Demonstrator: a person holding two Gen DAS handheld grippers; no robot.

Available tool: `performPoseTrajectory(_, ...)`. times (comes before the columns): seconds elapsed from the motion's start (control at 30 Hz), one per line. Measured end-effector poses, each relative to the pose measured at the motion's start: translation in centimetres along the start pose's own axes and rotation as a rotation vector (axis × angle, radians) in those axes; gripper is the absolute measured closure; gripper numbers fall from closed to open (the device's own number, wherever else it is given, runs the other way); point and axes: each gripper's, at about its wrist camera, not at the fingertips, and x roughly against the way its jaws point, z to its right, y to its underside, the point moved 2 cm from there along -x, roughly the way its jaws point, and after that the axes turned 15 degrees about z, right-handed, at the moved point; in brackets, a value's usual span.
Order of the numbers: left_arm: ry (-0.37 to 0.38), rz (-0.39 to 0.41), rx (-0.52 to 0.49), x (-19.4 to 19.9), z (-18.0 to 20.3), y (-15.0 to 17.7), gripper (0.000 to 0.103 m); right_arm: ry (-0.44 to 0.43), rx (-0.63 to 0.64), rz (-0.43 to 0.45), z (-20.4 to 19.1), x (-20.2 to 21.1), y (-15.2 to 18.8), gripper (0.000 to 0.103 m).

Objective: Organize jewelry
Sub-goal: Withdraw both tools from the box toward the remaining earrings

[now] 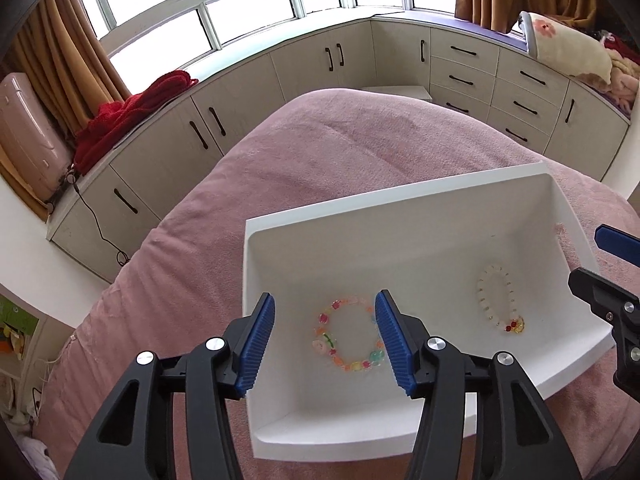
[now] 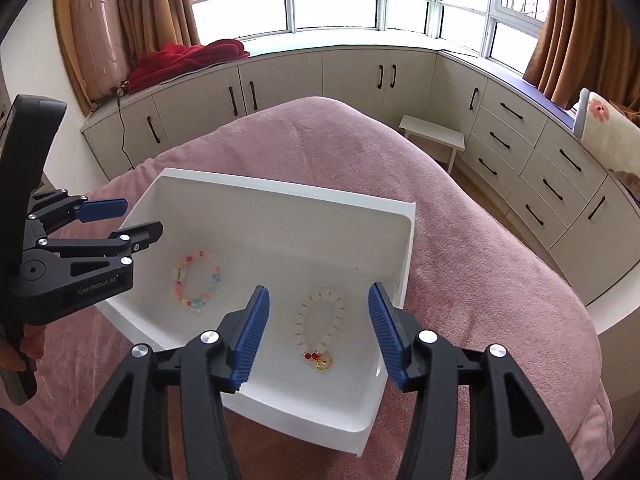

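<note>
Left gripper (image 1: 325,336), right gripper (image 2: 316,330): jaws parted, empty. Multicoloured bead bracelet (image 1: 349,334) at 9 o'clock, pearl bracelet (image 2: 320,330) at 3, in white tray (image 2: 288,196). Placement apparently complete; withdrawal next.

Tray (image 1: 400,208) on the bed (image 1: 320,140) — two bracelets inside, well apart, both flat on its floor: beaded bracelet (image 1: 349,334) in the left half, charm bracelet (image 1: 498,300) in the right half. Left gripper (image 1: 325,338) above the beaded bracelet, right gripper (image 2: 316,334) above the charm bracelet (image 2: 320,330), neither touching. Behind the bed, cabinets (image 2: 280,84) under the windows (image 2: 336,0); blanket (image 2: 188,60) and suitcase (image 2: 98,36) on the cabinet top at left — stool (image 2: 434,132) beside the bed at right.
</note>
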Motion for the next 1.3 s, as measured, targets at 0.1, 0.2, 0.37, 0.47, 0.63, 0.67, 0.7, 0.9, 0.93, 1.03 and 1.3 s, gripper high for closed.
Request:
performPoseTrajectory(0.1,-0.007,0.04,-0.011,2.4,-1.4,-0.3,0.044,-0.014,0.024,0.033,-1.2,1.8,-0.4,0.048)
performPoseTrajectory(0.2,-0.021,0.091,-0.039,5.2,-2.9,-0.6,0.04,-0.035,0.053,0.069,-2.7,3.8,-0.8,0.045)
performPoseTrajectory(0.37,-0.033,0.152,-0.057,9.7,-5.2,0.2,0.03,-0.081,0.099,0.102,-5.7,6.5,-0.9,0.042)
performPoseTrajectory(0.47,-0.082,0.178,-0.094,12.0,-6.4,1.4,0.022,-0.119,0.138,0.097,-7.7,7.6,-0.2,0.037)
performPoseTrajectory(0.63,-0.093,0.168,-0.059,15.4,-7.8,4.7,0.014,-0.184,0.2,0.085,-10.5,8.3,1.6,0.024)
performPoseTrajectory(0.67,-0.082,0.159,-0.033,16.0,-8.1,5.6,0.012,-0.21,0.208,0.078,-10.9,8.1,2.1,0.024)
performPoseTrajectory(0.7,-0.061,0.146,0.001,16.5,-8.3,6.4,0.012,-0.233,0.214,0.069,-11.4,7.8,2.7,0.023)
performPoseTrajectory(0.9,-0.001,0.098,0.065,18.6,-8.4,11.3,0.011,-0.387,0.308,0.002,-13.7,6.4,6.2,0.023)
performPoseTrajectory(0.93,0.015,0.088,0.041,18.5,-8.1,11.8,0.011,-0.403,0.329,-0.011,-14.0,6.3,6.7,0.023)
performPoseTrajectory(1.03,0.034,0.046,-0.069,18.2,-7.3,13.6,0.01,-0.442,0.397,-0.029,-14.6,6.4,8.0,0.023)
performPoseTrajectory(1.3,0.169,-0.08,-0.32,17.1,-5.3,19.5,0.009,-0.519,0.509,-0.08,-14.7,7.1,11.0,0.023)
